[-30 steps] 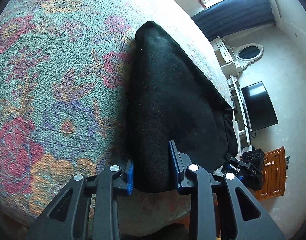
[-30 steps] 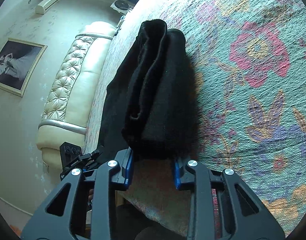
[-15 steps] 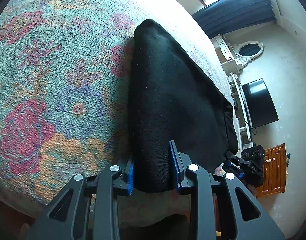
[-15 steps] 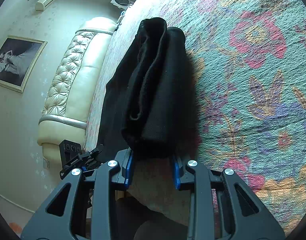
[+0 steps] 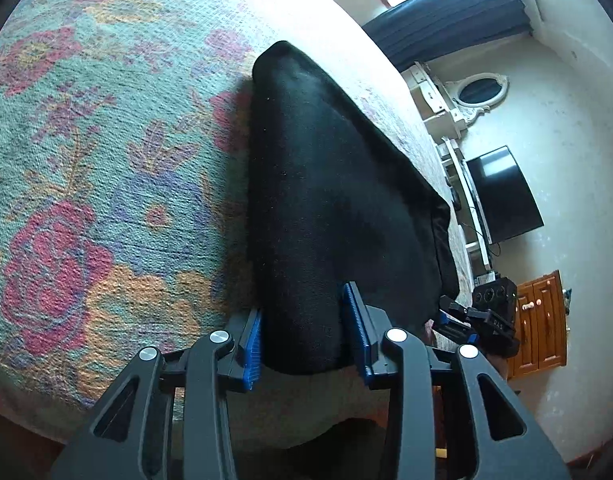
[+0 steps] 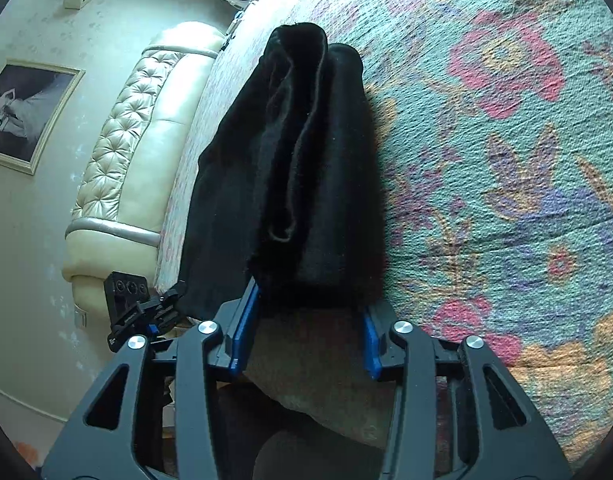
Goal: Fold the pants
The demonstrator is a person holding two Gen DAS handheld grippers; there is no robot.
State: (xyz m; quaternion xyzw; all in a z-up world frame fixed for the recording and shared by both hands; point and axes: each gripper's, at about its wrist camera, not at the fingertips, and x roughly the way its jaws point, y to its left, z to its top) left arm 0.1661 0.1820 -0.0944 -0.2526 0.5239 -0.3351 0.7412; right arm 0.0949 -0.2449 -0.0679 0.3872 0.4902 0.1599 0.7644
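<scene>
The black pants (image 5: 326,200) lie folded into a thick bundle on a floral bedspread (image 5: 86,160). My left gripper (image 5: 304,336) has its blue pads on both sides of one near corner of the bundle, shut on it. My right gripper (image 6: 306,328) grips the other near corner, where the stacked fold layers (image 6: 298,168) show edge-on. Each gripper shows small in the other's view: the right one (image 5: 482,316), the left one (image 6: 138,308).
The bedspread (image 6: 506,160) covers a bed with a cream tufted headboard (image 6: 122,160). A framed picture (image 6: 22,108) hangs on the wall. A television (image 5: 502,196), white shelves (image 5: 462,184), an oval mirror (image 5: 480,90) and a wooden cabinet (image 5: 542,320) stand beyond the bed edge.
Both grippers keep their hold on the folded pants. The views have shifted slightly over the bedspread and back; the bundle keeps its shape.
</scene>
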